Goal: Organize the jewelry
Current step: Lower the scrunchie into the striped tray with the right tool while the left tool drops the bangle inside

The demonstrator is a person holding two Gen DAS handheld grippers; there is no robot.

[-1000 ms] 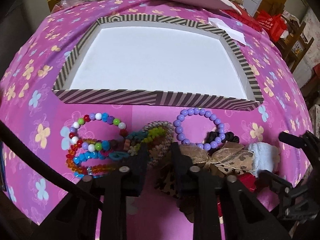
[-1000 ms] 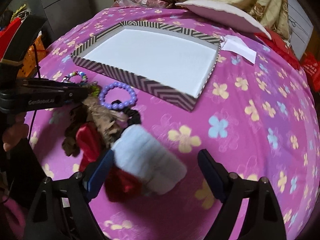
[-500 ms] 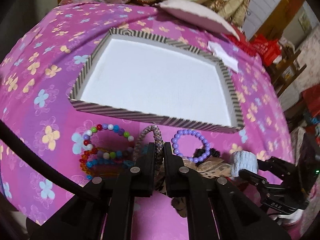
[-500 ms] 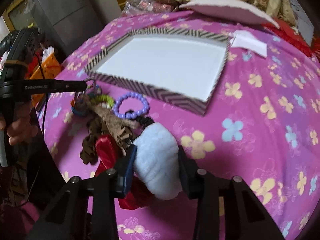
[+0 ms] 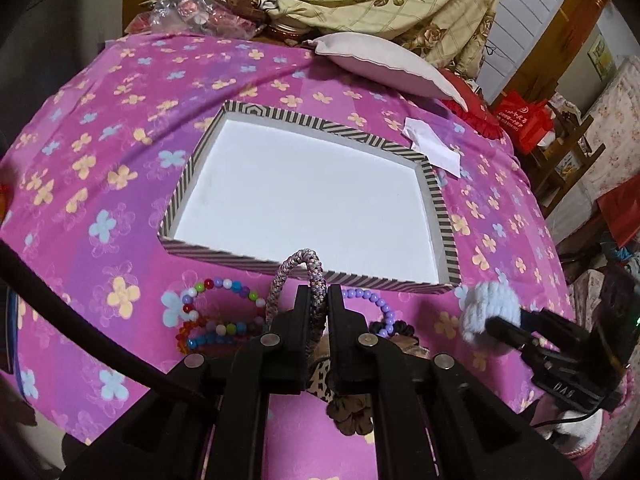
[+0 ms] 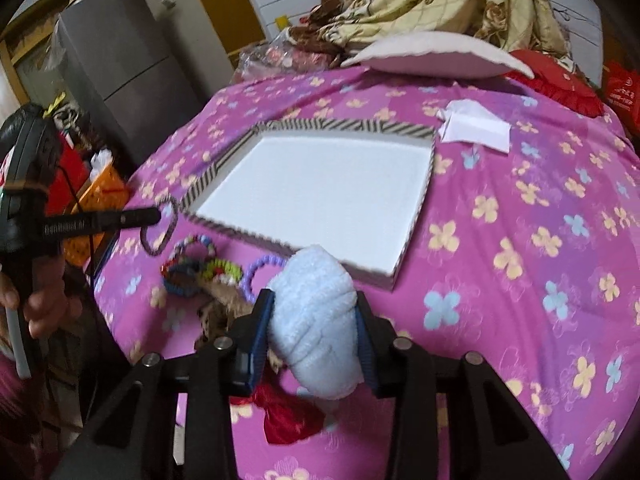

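From the left wrist, the left gripper point(image 5: 319, 300) is pinching a braided bracelet point(image 5: 298, 276) tight just before the striped tray point(image 5: 437, 208), while from the right wrist, the right gripper point(image 6: 316, 312) is squeezing a fluffy blue scrunchie point(image 6: 316, 316) above the pink cloth point(image 6: 520, 280).

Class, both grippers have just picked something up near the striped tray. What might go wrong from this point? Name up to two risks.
1. The left gripper pinches only one side of the braided bracelet, so the loop dangles and may catch the striped tray wall.
2. The right gripper squeezes the fluffy blue scrunchie; it hangs close over the red bow, which may snag.
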